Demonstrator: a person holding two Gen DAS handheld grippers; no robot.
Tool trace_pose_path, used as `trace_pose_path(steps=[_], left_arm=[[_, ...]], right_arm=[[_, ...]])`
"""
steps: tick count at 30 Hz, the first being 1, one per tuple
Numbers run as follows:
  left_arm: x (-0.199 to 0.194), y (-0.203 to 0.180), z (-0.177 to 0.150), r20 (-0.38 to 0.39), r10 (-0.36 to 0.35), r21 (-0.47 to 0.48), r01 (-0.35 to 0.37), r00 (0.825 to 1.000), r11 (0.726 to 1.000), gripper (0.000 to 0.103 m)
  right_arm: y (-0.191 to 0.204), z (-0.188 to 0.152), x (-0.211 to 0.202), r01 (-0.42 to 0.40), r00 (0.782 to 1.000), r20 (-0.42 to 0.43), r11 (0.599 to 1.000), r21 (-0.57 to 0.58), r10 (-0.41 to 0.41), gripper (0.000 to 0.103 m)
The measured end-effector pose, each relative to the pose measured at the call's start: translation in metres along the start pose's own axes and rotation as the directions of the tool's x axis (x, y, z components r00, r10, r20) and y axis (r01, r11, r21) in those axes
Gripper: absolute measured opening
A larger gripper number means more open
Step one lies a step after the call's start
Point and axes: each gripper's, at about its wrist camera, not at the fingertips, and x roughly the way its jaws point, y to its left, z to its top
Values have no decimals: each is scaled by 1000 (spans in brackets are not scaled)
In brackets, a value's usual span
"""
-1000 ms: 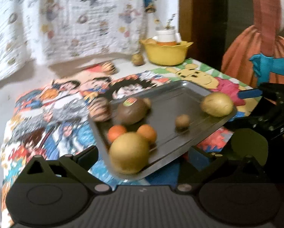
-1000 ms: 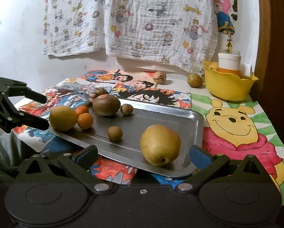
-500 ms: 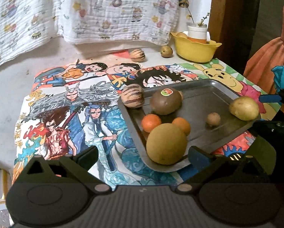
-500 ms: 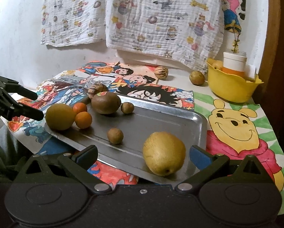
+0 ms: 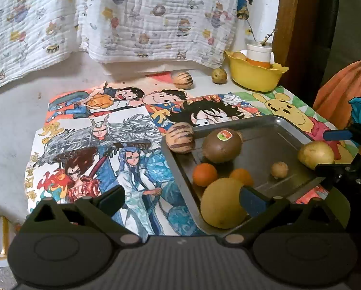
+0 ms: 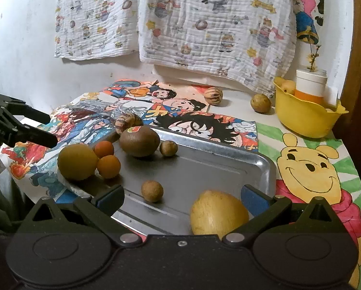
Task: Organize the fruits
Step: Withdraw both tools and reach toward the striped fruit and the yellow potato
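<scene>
At lower centre, a dented metal tray [image 6: 262,169] carries smooth round fruit; left gripper [image 5: 180,198] and right gripper [image 6: 183,195] hover, jaws wide, gripping nothing.

Dim, warm indoor light; soft shadows beneath the fruit, faint glare on the metal tray [image 6: 265,169]. Fisheye bending and dark corners; slight softness.

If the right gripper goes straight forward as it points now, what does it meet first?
Probably the small brown fruit on the tray, which lies in line with the gap of the open right gripper. The big yellow fruit sits toward its right finger and might touch first; depth is unclear.
</scene>
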Motion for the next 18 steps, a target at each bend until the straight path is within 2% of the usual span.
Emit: trace_pose_path(steps=[9, 18], left_arm=[[11, 11, 11, 0, -2, -28, 2, 1000, 1000, 102], [35, 24, 35, -5, 1, -49, -1, 1000, 999, 102]], right_arm=[[-5, 13, 14, -26, 1000, -14, 999, 24, 27, 102], [-14, 34, 37, -60, 998, -26, 997, 42, 61, 102]])
